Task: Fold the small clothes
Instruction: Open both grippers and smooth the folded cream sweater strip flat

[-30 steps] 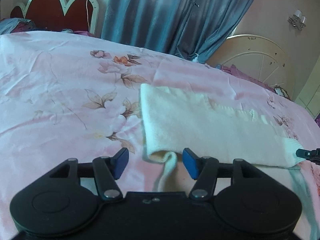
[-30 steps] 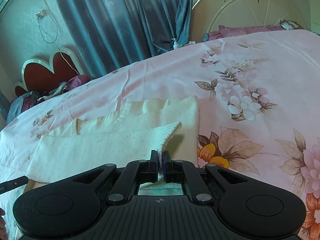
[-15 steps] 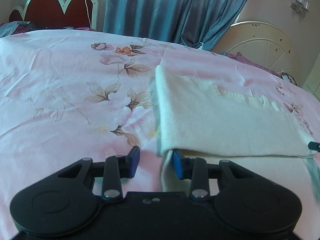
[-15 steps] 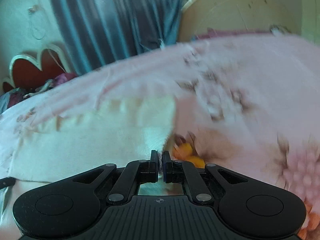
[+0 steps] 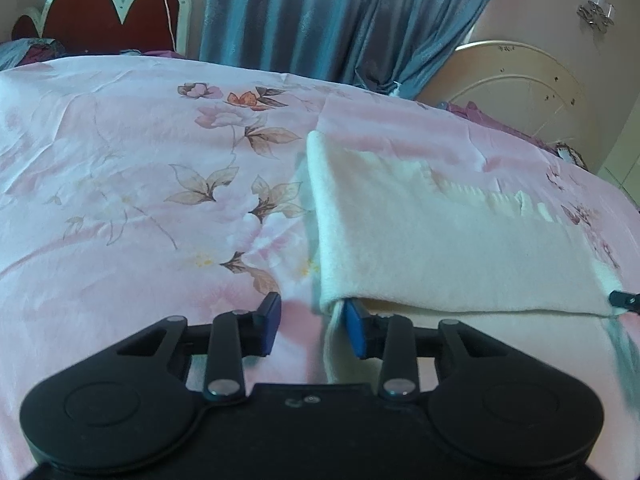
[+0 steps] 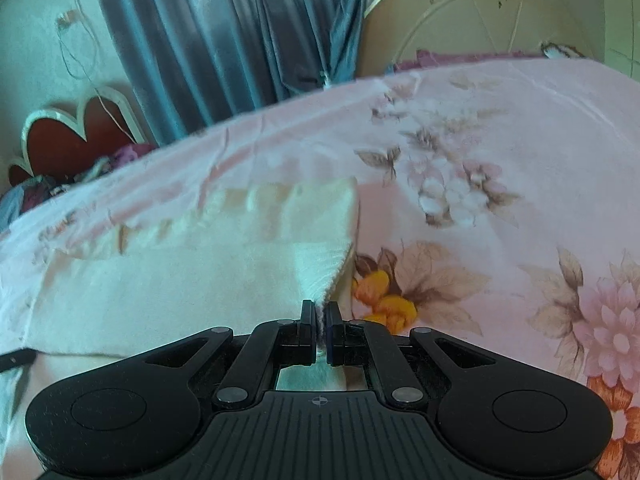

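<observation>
A cream knit garment (image 5: 440,240) lies folded over on the pink floral bedspread (image 5: 120,200). My left gripper (image 5: 312,328) is open; the garment's near left corner sits at its right fingertip, not pinched. In the right wrist view my right gripper (image 6: 319,332) is shut on the garment's (image 6: 180,280) right corner, which rises in a ribbed point from the jaws. The right gripper's tip shows at the far right of the left wrist view (image 5: 624,300).
A red headboard (image 5: 100,12) and blue curtains (image 5: 340,20) stand beyond the bed. A cream round footboard (image 5: 520,80) stands at the right. Pink bedspread (image 6: 500,200) stretches right of the garment.
The left gripper has moved left and its jaws have narrowed somewhat, with the garment corner now at its right finger. The right gripper stays shut on its corner and has shifted slightly.
</observation>
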`<state>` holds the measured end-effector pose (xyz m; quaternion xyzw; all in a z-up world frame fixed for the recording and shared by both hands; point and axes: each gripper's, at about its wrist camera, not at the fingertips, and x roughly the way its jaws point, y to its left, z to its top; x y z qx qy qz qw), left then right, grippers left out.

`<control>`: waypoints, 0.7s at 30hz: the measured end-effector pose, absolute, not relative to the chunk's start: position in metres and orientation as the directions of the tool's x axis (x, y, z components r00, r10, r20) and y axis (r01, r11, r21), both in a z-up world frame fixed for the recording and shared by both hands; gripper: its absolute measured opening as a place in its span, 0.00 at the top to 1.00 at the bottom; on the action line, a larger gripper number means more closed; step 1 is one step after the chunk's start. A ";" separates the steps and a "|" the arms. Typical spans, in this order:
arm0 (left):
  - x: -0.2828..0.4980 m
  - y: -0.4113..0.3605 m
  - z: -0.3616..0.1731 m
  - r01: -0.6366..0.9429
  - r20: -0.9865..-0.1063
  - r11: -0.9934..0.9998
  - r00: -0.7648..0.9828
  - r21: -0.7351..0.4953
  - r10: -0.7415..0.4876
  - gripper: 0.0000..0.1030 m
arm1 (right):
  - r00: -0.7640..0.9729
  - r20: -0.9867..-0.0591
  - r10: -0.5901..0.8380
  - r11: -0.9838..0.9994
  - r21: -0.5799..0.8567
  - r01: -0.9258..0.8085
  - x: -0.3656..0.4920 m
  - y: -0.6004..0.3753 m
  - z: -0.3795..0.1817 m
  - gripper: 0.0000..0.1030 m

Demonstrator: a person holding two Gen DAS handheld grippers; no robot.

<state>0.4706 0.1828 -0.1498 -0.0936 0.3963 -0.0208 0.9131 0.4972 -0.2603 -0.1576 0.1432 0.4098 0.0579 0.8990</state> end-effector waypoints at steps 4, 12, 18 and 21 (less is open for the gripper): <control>0.456 0.190 -0.129 -0.045 -0.657 0.980 0.748 -0.195 -0.096 0.44 | 0.725 -0.674 0.141 0.963 0.263 0.057 0.489 -0.266 -0.134 0.96; 0.506 0.151 -0.133 0.121 -0.610 0.974 0.763 -0.189 -0.213 0.46 | 0.675 -0.712 0.192 0.977 0.203 -0.063 0.528 -0.235 -0.147 0.97; 0.526 0.160 -0.151 0.101 -0.665 0.984 0.726 -0.147 -0.174 0.48 | 0.696 -0.706 0.129 0.980 0.196 0.017 0.531 -0.252 -0.151 0.97; 0.538 0.166 -0.142 0.113 -0.628 0.981 0.756 -0.157 -0.187 0.39 | 0.701 -0.691 0.176 0.975 0.221 -0.027 0.541 -0.251 -0.151 0.97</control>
